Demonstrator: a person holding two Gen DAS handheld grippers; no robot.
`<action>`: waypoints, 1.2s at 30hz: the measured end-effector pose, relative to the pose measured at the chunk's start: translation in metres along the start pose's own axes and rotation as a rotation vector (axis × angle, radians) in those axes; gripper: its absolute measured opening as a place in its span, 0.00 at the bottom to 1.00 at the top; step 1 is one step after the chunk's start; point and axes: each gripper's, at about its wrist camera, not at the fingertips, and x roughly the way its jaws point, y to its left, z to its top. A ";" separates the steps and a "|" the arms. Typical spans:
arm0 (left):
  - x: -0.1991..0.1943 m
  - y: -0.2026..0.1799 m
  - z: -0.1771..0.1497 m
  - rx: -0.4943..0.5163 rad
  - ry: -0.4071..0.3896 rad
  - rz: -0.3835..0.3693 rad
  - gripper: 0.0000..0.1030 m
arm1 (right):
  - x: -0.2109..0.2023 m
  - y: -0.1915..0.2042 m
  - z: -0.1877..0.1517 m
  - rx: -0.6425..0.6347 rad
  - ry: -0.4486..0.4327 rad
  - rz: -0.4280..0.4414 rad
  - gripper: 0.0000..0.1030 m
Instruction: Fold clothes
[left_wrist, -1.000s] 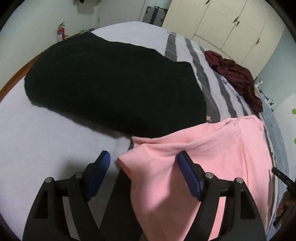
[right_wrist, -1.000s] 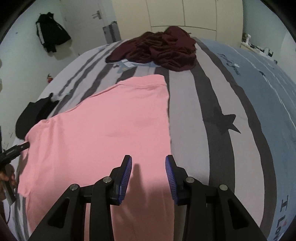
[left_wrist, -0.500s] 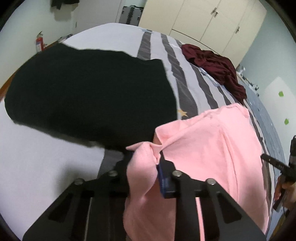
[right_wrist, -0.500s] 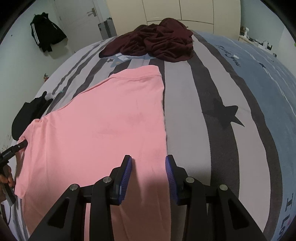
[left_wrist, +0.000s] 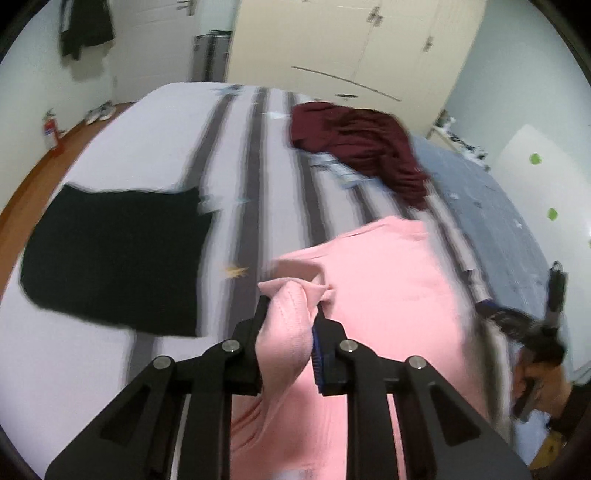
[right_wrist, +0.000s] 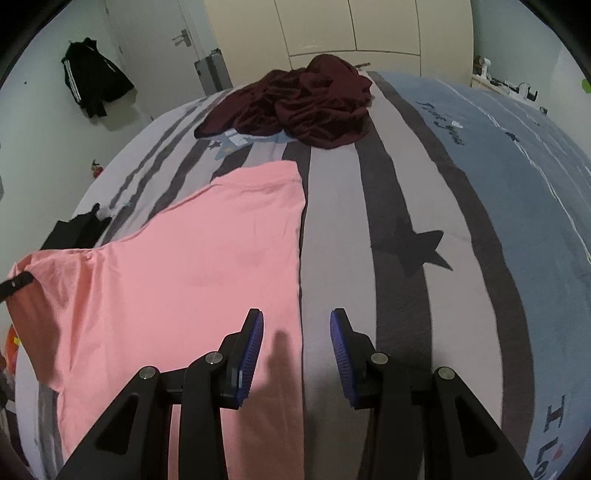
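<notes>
A pink T-shirt (right_wrist: 192, 266) lies spread on the striped bed; it also shows in the left wrist view (left_wrist: 388, 295). My left gripper (left_wrist: 291, 325) is shut on a bunched corner of the pink T-shirt and holds it lifted off the bed. My right gripper (right_wrist: 297, 339) is open, its fingers straddling the shirt's right edge near the bottom hem, holding nothing. The left gripper's tip shows at the left edge of the right wrist view (right_wrist: 16, 284).
A folded black garment (left_wrist: 114, 258) lies on the bed to the left. A crumpled maroon garment (right_wrist: 299, 107) sits at the far end of the bed (right_wrist: 461, 192). Cream wardrobes (left_wrist: 351, 48) stand behind. A black jacket (right_wrist: 94, 85) hangs on the wall.
My left gripper closed on the pink shirt's corner and has lifted it up and to the right, away from the black garment. My right gripper stayed open at the shirt's edge.
</notes>
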 end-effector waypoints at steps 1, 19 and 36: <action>0.003 -0.021 0.003 -0.010 0.021 -0.029 0.16 | -0.004 -0.002 0.001 0.004 -0.003 0.005 0.33; -0.025 -0.003 -0.073 -0.080 0.069 0.055 0.66 | -0.015 -0.007 -0.019 0.025 0.050 0.087 0.33; 0.005 -0.030 -0.162 0.163 0.205 0.236 0.66 | 0.008 0.068 -0.049 -0.074 0.098 0.213 0.33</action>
